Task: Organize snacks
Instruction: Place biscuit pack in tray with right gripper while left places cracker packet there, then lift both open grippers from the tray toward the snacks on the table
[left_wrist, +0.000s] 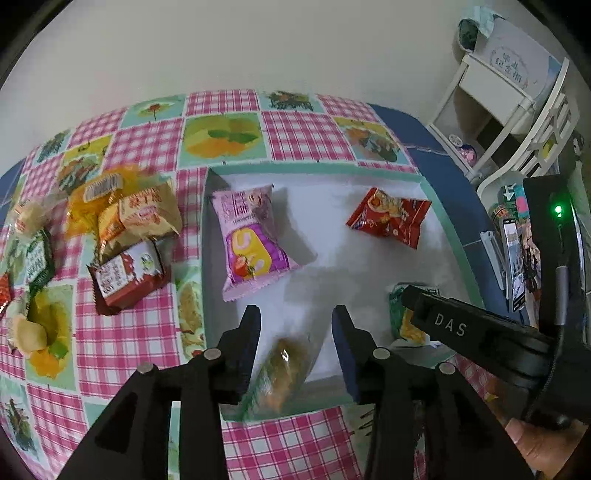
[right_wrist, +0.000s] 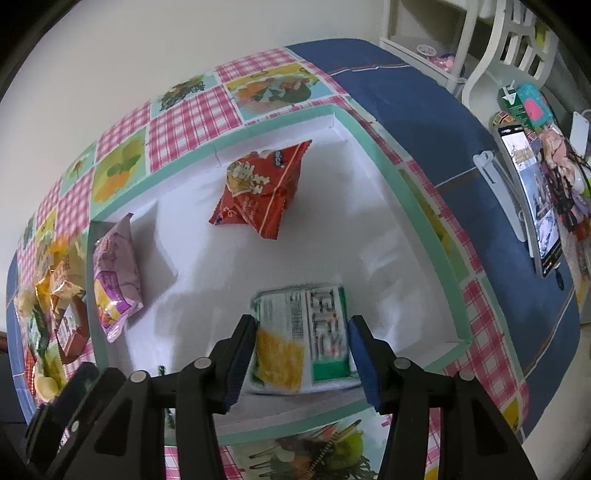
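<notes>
Now, left gripper (left_wrist: 295, 321): your fingers stand apart, hovering over the near edge of the tray with nothing clamped between them.
Clear-wrapped snack (left_wrist: 282, 373): it lies below that gap, blurred, draped over the tray's near rim; whether either pad touches it, you cannot tell from this view.
Right gripper (right_wrist: 301, 332): your fingers are spread either side of the green-and-white packet (right_wrist: 306, 332); the pads sit right at its edges, but whether they are pressing it cannot be told.
Green-and-white packet, position: inside the tray at its near right part, lying flat with the yellow picture toward you.
Tray (right_wrist: 373, 144): white inside with a mint-green rim, sitting on the checked tablecloth (left_wrist: 303, 133).
Pink packet (left_wrist: 251, 236): in the tray's left part, lying flat.
Red packet (left_wrist: 388, 218): in the tray's far right part, well apart from the pink one.
Loose pile (left_wrist: 125, 229): orange, yellow, green and dark-red wrappers bunched together on the cloth, left of the tray and outside it.
Phone (right_wrist: 532, 199): propped on a stand at the right, on the blue cover beyond the cloth.
</notes>
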